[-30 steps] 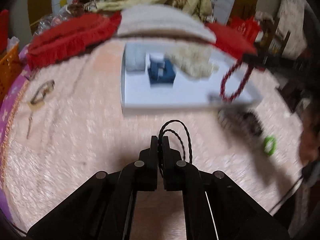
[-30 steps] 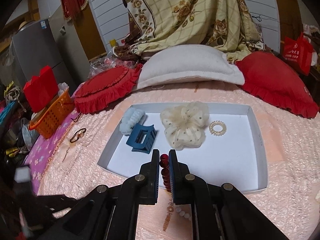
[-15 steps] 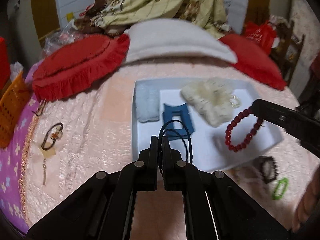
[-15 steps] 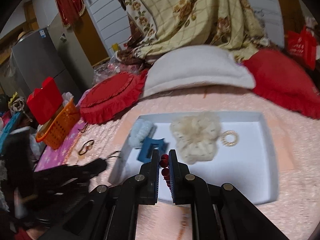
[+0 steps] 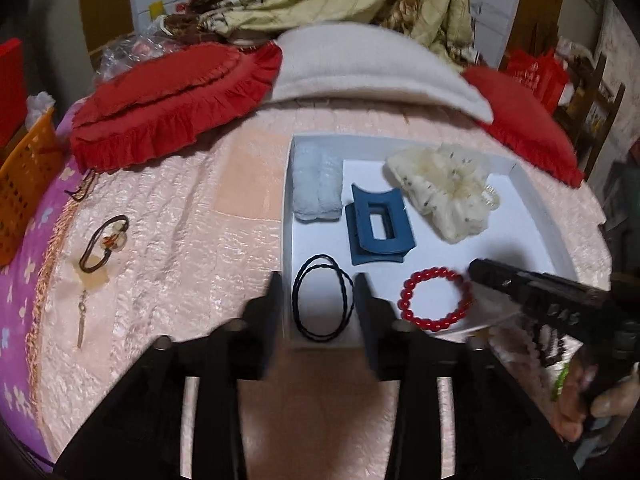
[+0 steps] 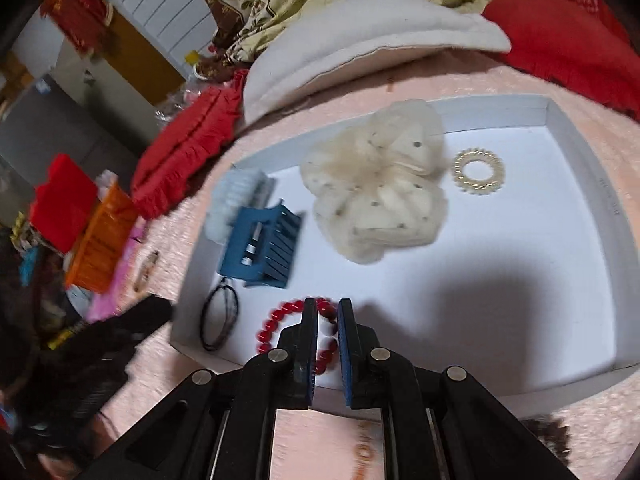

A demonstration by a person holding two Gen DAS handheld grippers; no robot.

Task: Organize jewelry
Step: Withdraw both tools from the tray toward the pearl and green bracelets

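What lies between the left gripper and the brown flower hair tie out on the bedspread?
Nothing visible: only bare bedspread separates the left gripper from the brown hair tie. Its jaws have just been opening, the black hair tie lying loose between them in the tray.

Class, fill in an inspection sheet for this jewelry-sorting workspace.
Surface: pink bedspread with a white tray on it.
Job's things: black hair tie, red bead bracelet, blue claw clip, cream scrunchie and gold spiral tie, all in the tray.
Clutter: brown charm tie outside the tray.
Grippers: left gripper and right gripper have just been opening; fingers astride the black hair tie and the bracelet.
Cables: nothing seen.
Surroundings: red cushion, white pillow, orange basket.
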